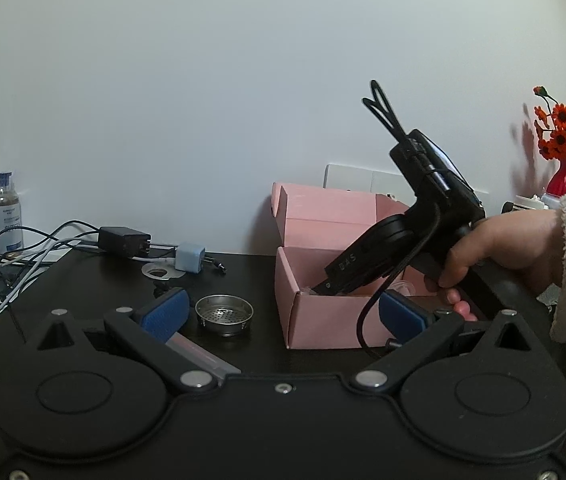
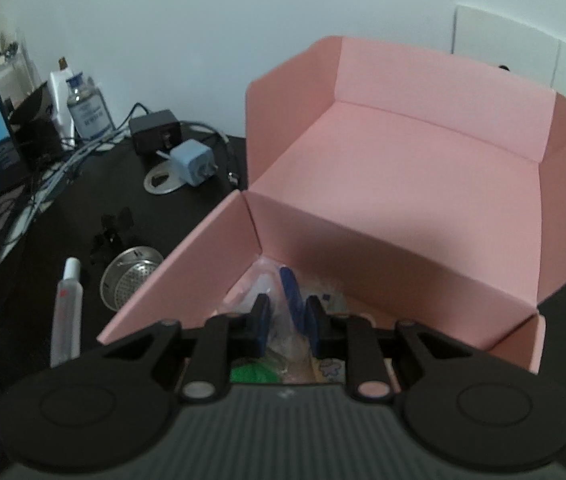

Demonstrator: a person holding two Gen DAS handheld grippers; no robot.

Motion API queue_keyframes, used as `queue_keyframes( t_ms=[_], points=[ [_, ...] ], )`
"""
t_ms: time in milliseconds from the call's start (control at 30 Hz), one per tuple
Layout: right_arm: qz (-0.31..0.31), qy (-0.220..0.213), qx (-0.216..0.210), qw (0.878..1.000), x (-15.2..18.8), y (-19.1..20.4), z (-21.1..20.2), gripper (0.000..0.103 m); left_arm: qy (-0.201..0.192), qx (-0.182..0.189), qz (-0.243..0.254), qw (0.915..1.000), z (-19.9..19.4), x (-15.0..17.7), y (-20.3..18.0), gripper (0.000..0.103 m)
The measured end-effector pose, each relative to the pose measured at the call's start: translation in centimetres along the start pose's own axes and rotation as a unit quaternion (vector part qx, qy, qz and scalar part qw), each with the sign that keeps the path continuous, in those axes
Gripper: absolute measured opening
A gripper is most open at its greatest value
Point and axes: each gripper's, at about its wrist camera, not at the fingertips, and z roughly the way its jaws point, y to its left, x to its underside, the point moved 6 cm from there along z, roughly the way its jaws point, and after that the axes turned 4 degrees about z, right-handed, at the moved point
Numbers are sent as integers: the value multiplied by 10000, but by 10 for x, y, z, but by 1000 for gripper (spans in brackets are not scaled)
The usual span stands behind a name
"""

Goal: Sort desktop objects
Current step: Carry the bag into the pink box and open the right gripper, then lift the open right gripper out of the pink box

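My right gripper (image 2: 287,320) is down in the pink box (image 2: 403,184), nearly closed on a clear bag (image 2: 283,344); the left gripper (image 1: 283,312) is spread empty, and that bag could snag and lift out.

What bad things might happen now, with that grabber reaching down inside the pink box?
1. The right gripper, nearly closed inside the pink cardboard box, seems to pinch a clear plastic wrapper; thin plastic may slip or tear.
2. The right gripper's dangling black cable hangs by the box front and might snag it.
3. The open left gripper sits near the round perforated metal strainer and might bump it.
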Motion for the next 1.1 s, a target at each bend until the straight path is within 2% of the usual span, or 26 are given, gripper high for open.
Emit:
queue_keyframes(
  t_ms=[167,233,300,367,400,433,533,667,767,933,1100],
  points=[
    [-71,40,46,10000,-1,1,1,20,-9,0,-1,10000,0,0,0,103],
    [-138,-20,74,9999,-2,2,-1,24,-15,2,-8,10000,0,1,0,103],
    [-64,-129,-31,9999,-3,1,-5,32,-13,6,-25,10000,0,1,1,103],
    [8,-284,-120,9995,-4,0,-12,57,-12,11,-43,10000,0,1,2,103],
    [2,-386,-164,9991,-5,0,-17,63,-12,14,-51,10000,0,1,2,103],
    [-7,-479,-211,9986,-5,0,-22,67,-11,15,-59,10000,0,2,2,103],
    [49,-644,-398,9971,-5,-1,-35,71,-18,14,-45,10000,0,1,2,103],
    [74,-1073,-570,9926,-5,-3,-58,93,-46,13,28,10000,0,1,0,103],
    [21,-1430,-796,9865,1,-3,-78,102,-59,12,63,10000,-1,1,-2,103],
    [282,-2010,-942,9746,23,-10,-111,102,-57,-12,71,10000,-1,1,-2,103],
    [181,-2599,-729,9627,55,-9,-143,102,-45,-62,131,9999,-1,2,-4,103]
  ],
)
